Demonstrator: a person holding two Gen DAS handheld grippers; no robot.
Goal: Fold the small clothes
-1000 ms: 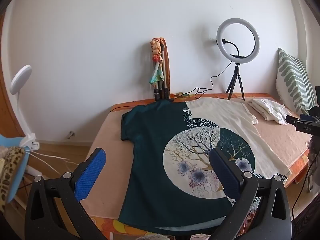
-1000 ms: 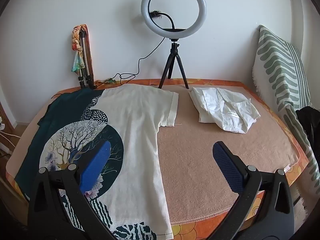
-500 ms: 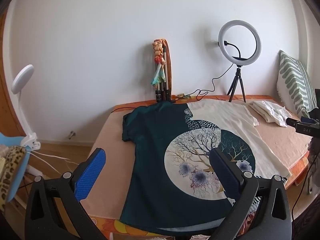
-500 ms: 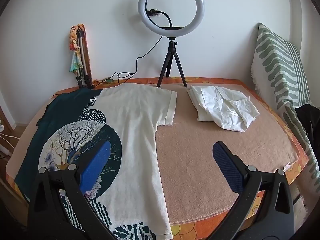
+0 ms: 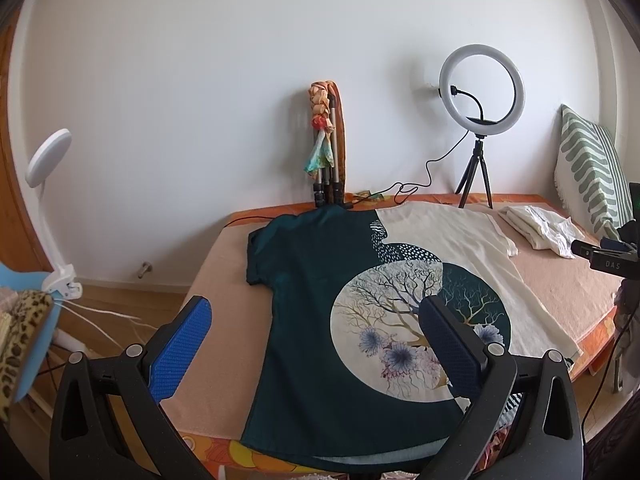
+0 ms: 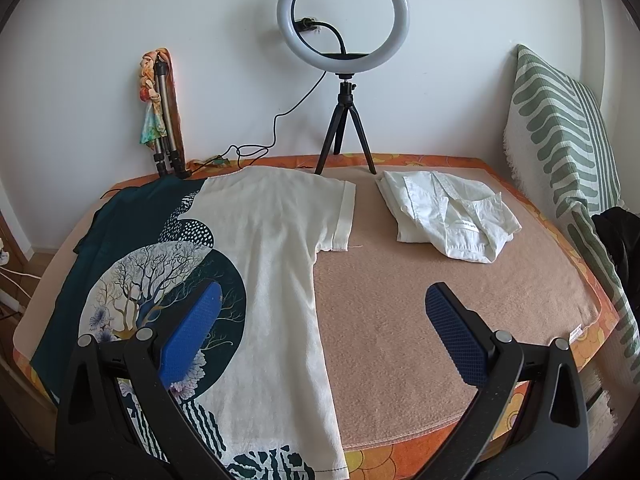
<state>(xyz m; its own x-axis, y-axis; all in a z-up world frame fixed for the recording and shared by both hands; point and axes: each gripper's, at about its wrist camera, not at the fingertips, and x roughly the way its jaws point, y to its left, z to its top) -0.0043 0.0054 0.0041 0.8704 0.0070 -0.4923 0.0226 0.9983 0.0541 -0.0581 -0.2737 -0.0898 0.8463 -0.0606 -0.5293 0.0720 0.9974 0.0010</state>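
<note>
- The T-shirt (image 5: 360, 312) lies spread flat on the bed (image 6: 420, 300), unfolded; no fold is begun.
- A white shirt (image 6: 448, 216) sits near the far edge, roughly folded, seemingly done.
- The left gripper (image 5: 316, 344) hovers over the near hem, jaws wide, empty.
- The right gripper (image 6: 324, 332) hangs above the cream side, jaws wide, empty.
- Since a second ago, both views have pulled back slightly; the T-shirt has not moved.
- A ring light (image 6: 344, 20) stands behind.
</note>
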